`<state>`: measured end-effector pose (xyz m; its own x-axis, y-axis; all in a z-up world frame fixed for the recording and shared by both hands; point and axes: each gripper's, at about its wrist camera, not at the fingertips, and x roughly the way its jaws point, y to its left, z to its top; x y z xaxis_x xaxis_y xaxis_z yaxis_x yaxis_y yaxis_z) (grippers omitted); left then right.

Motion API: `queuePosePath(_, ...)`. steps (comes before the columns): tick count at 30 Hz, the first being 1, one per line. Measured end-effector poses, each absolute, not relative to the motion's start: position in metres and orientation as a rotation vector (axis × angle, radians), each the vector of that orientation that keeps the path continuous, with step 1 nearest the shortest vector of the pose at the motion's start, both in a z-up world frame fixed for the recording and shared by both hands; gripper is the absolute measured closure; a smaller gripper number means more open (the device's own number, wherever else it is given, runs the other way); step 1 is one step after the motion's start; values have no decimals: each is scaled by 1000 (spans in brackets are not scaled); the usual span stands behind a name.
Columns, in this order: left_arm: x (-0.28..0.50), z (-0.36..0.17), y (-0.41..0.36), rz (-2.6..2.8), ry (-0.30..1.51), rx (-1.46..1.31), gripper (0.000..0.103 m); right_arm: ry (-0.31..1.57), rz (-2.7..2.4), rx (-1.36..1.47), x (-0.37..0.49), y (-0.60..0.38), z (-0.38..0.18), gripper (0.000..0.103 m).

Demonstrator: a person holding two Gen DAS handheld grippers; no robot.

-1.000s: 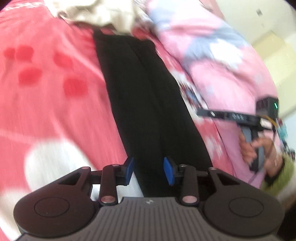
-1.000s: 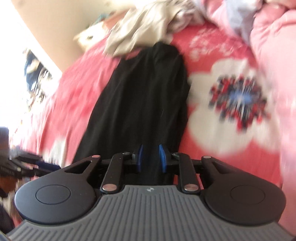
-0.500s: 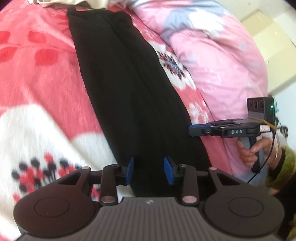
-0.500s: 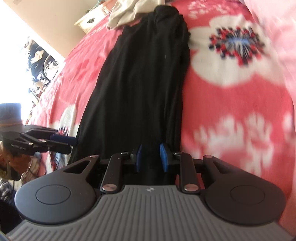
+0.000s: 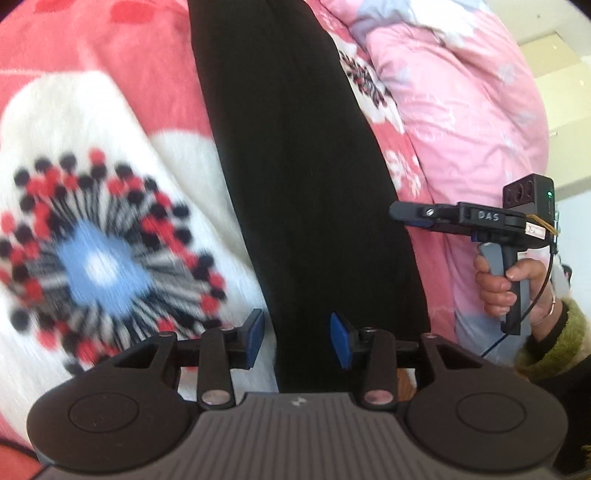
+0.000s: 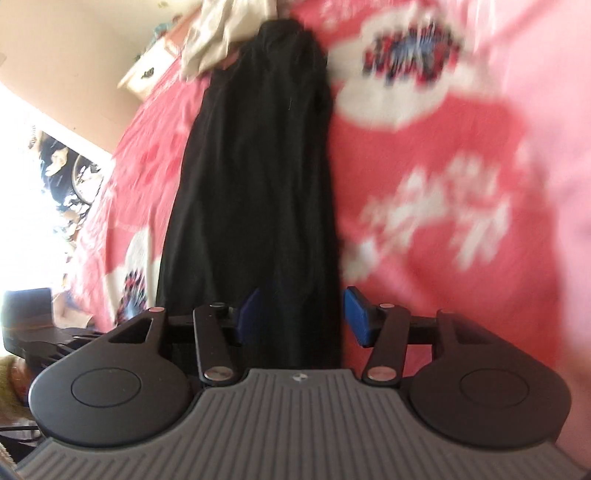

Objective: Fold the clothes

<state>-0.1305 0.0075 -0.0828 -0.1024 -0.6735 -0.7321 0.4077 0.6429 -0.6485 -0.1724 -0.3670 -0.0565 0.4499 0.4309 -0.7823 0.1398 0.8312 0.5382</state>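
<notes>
Black garment (image 5: pixel 303 177) laid out long and narrow down a red flowered bedspread (image 5: pixel 92 155), near end running under both cameras. Left gripper (image 5: pixel 297 338) low over that near end, jaws opening, blue pads (image 5: pixel 255 334) apart with the dark cloth lying between them, not pressed. Right gripper (image 6: pixel 301 314) likewise over the garment (image 6: pixel 255 177), jaws opening wide, right pad off the cloth edge over the bedspread (image 6: pixel 443 184), nothing pinched. Only from the left wrist: the other gripper (image 5: pixel 410 218) side-on, gripped by a hand (image 5: pixel 509 286) in a green cuff, plus a pink quilt (image 5: pixel 461 92) heaped alongside. Only from the right wrist: the garment's far end, a pale crumpled cloth (image 6: pixel 221 33) touching it, a small cabinet (image 6: pixel 151 70) by the wall, a bright window (image 6: pixel 44 166). Heavy blur on that side.
</notes>
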Motion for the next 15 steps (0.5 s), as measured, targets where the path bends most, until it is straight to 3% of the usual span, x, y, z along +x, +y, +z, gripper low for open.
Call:
queuePosePath(8, -173, -93, 10, -955, 1448, -227, 64, 1166, 236, 645, -235, -359, -67, 54)
queuePosePath(15, -190, -91, 6, -974, 1416, -178, 67, 1230, 246, 855, -266, -371, -83, 55)
